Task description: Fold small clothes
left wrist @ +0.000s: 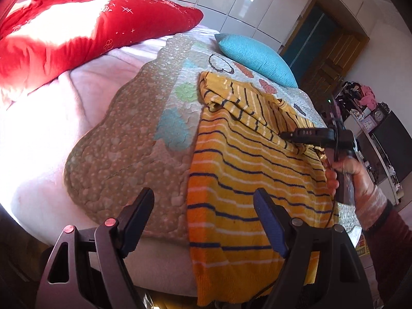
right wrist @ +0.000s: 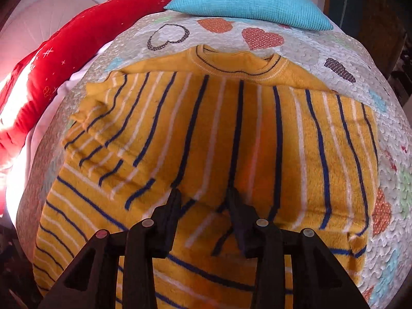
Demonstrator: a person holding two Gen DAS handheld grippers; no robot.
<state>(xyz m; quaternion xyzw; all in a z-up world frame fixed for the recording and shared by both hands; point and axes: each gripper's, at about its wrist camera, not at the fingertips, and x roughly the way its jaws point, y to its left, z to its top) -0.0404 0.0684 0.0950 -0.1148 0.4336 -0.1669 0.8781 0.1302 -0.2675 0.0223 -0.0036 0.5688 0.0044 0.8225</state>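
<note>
A yellow sweater [left wrist: 244, 167] with navy and white stripes lies flat on a quilted mat [left wrist: 123, 139], collar [right wrist: 239, 64] at the far end. A sleeve [right wrist: 180, 128] is folded across its chest. My left gripper [left wrist: 204, 195] hovers open above the sweater's left edge near the hem, with nothing between its fingers. My right gripper [right wrist: 203, 200] stands over the folded sleeve's lower edge, jaws apart, pads not pressing cloth. In the left wrist view the right gripper [left wrist: 288, 136] shows from the side, low over the sleeve, held by a person's hand [left wrist: 360, 180].
A turquoise cushion [left wrist: 255, 56] lies beyond the collar and a red quilt [left wrist: 77, 33] at the far left on the pink sheet [left wrist: 51, 134]. The sweater's hem hangs over the bed's near edge. Shelves with a clock [left wrist: 378, 116] stand to the right.
</note>
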